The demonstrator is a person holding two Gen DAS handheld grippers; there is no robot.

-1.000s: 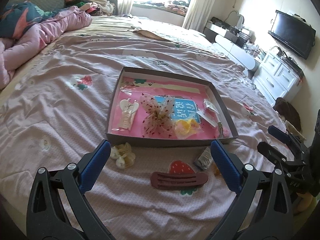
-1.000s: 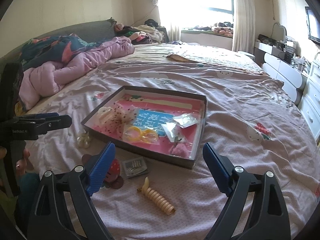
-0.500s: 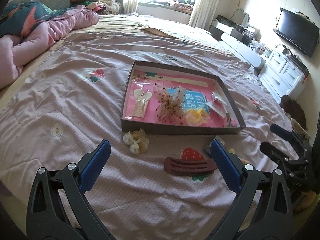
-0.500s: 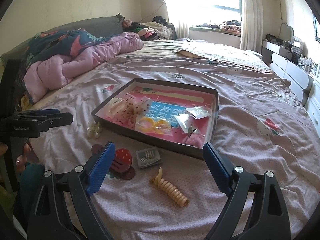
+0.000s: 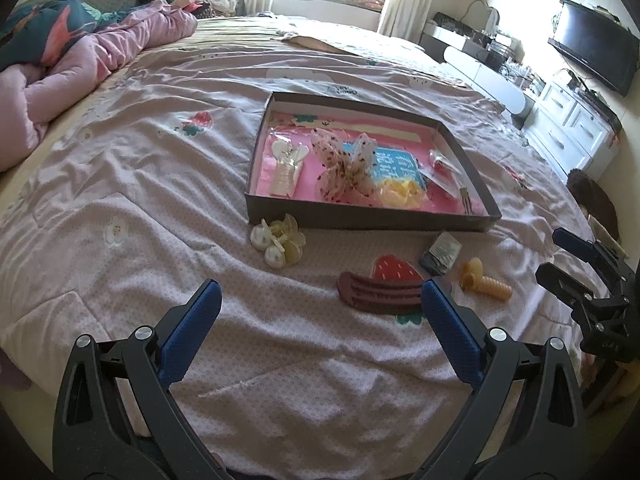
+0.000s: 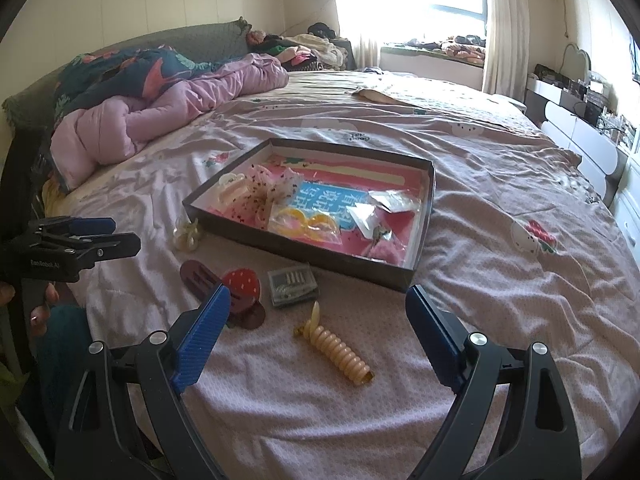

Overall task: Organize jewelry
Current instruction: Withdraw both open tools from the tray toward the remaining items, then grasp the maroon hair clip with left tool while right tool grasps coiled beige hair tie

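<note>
A dark shallow box (image 5: 360, 220) (image 6: 320, 258) with a pink bottom lies on the bed and holds several hair pieces and small bags. In front of it on the sheet lie a pearl-and-yellow clip (image 5: 278, 242) (image 6: 186, 234), a maroon hair clip (image 5: 380, 292) (image 6: 200, 278), a small grey packet (image 5: 440, 252) (image 6: 292, 282) and a yellow spiral hair tie (image 5: 484, 280) (image 6: 336, 348). My left gripper (image 5: 318, 308) is open and empty, short of the maroon clip. My right gripper (image 6: 318, 312) is open and empty, just above the spiral tie.
The pink strawberry-print sheet (image 5: 120, 184) covers the bed. A bunched pink duvet (image 6: 168, 112) lies at the far left. White drawers (image 5: 576, 124) and a TV (image 5: 596, 52) stand to the right. The bed's near edge runs just under both grippers.
Both grippers have pulled back from the box, so the loose items in front of it now show more fully. Both stayed open and empty; nothing on the bed moved.
</note>
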